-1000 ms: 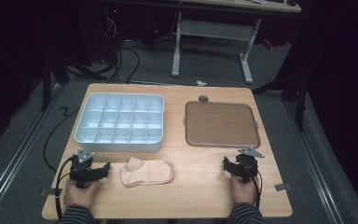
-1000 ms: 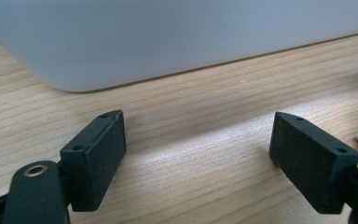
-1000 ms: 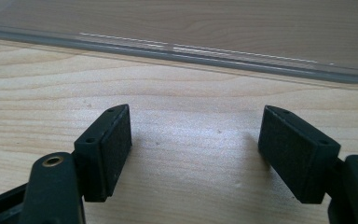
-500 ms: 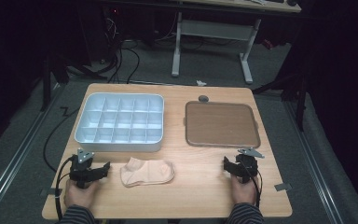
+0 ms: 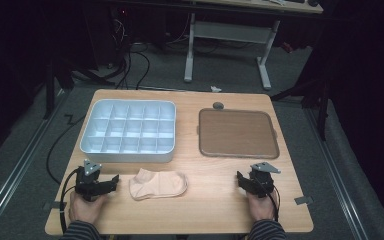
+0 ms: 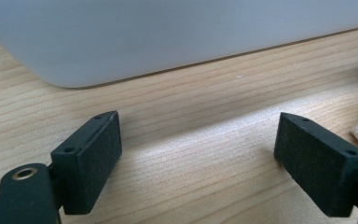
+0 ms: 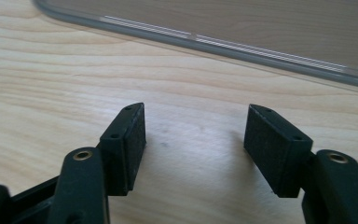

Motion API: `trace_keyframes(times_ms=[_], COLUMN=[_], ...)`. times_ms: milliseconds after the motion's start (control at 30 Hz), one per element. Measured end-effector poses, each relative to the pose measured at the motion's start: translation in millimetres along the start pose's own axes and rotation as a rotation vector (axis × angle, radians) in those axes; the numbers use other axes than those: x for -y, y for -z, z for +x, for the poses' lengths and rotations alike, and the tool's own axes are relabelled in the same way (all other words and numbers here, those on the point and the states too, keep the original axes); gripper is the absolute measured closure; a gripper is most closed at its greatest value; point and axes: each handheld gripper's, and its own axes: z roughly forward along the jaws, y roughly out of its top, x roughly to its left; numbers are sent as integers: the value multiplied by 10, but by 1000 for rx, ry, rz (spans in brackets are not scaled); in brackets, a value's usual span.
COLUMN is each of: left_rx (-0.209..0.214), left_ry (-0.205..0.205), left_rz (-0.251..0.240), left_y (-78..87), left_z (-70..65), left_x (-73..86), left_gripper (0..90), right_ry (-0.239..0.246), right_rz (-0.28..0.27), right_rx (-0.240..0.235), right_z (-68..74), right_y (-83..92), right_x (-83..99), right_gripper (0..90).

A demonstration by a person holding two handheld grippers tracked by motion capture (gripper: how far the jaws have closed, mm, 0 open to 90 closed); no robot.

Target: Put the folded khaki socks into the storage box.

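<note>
Two grippers rest on your table (image 5: 210,200). Your left gripper (image 5: 111,183) has its jaws spread wide and empty, just left of the sock (image 5: 158,184), which lies flat in front of the white compartment tray (image 5: 128,131). Your right gripper (image 5: 241,179), well apart from the sock, has just been closing; nothing sits between its jaws. It faces the brown tray (image 5: 237,133).

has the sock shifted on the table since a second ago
No. The sock lies at the same spot, just in front of the white divided tray and right of the left tool, untouched.
</note>
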Motion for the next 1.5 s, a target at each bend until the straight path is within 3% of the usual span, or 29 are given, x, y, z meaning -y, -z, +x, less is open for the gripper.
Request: trace_keyframes(times_ms=[100, 233, 333, 367, 567, 600, 633, 667, 700, 900, 1033, 1233, 1500], left_rx=[3, 12, 29, 57, 124, 162, 162, 215, 231, 294, 299, 289, 273], left_ry=[-3, -6, 9, 28, 14, 30, 30, 52, 55, 24, 6, 10, 18], left_rz=[-3, -9, -8, -20, -51, -66, -66, -77, -80, -57, -43, -14, 31], left_y=[5, 26, 44, 84, 227, 270, 270, 309, 320, 342, 365, 338, 240], left_z=[0, -18, -21, -32, -116, -132, -132, -162, -190, -383, -496, -562, -651], left_x=[4, 5, 2, 3, -59, -85, -85, -118, -128, -134, -130, -104, -43], left_gripper=[159, 242, 262, 271, 296, 307, 307, 310, 312, 321, 331, 344, 360], right_ry=[5, 38, 23, 7, -4, 11, 11, 15, 17, 29, 63, 109, 133], right_rz=[-16, -21, -28, -42, -65, -73, -73, -70, -68, -68, -84, -81, -58], right_rx=[-20, -44, -72, -99, -140, -163, -163, -184, -188, -260, -311, -379, -440], right_z=[71, 144, 150, 170, 274, 332, 332, 383, 401, 572, 722, 948, 1187], right_y=[41, 99, 138, 193, 273, 285, 285, 275, 268, 278, 307, 278, 160], right_x=[25, 22, 16, 9, -8, -14, -14, -19, -19, -28, -73, -134, -172], right_gripper=[409, 421, 435, 440, 493, 516, 516, 534, 539, 559, 563, 564, 563])
